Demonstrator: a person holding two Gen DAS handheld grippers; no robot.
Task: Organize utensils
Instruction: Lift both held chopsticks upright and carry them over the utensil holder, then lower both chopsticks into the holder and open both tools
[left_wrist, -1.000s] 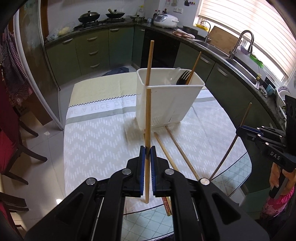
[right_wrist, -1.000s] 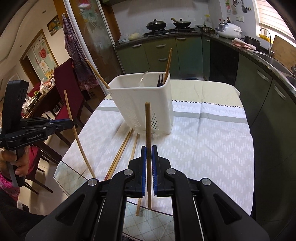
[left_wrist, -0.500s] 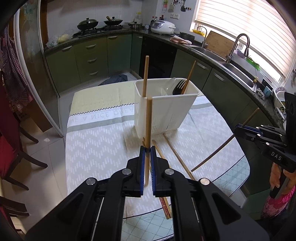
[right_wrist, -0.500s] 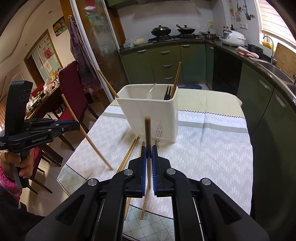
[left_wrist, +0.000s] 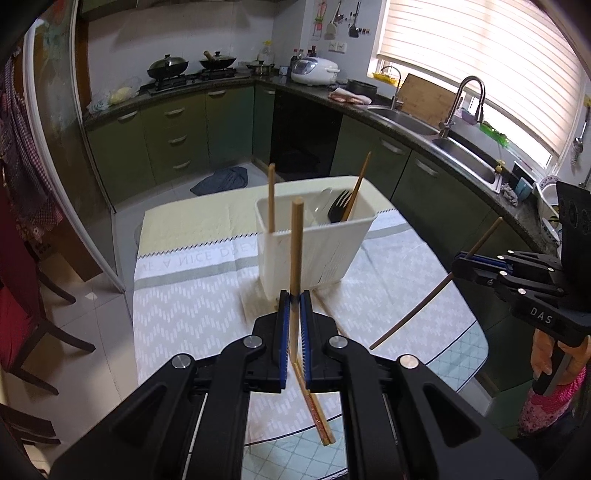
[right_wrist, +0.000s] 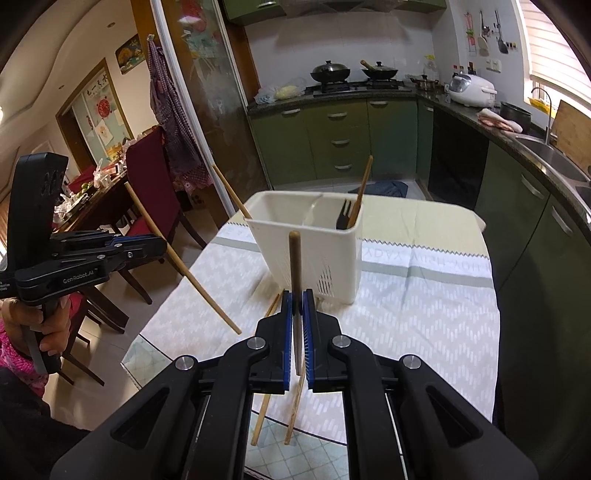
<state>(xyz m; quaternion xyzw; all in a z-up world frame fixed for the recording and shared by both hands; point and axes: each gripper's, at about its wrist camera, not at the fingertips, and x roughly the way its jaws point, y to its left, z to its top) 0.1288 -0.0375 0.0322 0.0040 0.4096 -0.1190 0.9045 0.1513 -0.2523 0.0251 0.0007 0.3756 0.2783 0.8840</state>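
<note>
left tongs (left_wrist: 294, 325): black arms, blue pads, 4 silver screws | right tongs (right_wrist: 297, 328): same, "DAS" on side | hands: bare skin, pink patterned sleeves behind tongs

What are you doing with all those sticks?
A person is tidying chopsticks with a black gripper in each hand. The left gripper is shut on a light wooden chopstick, and the right gripper is shut on a darker brown chopstick, both held up above the table. In front stands the white plastic utensil holder, which already has a black fork and two chopsticks in it. More wooden chopsticks are lying on the white patterned tablecloth.
</note>
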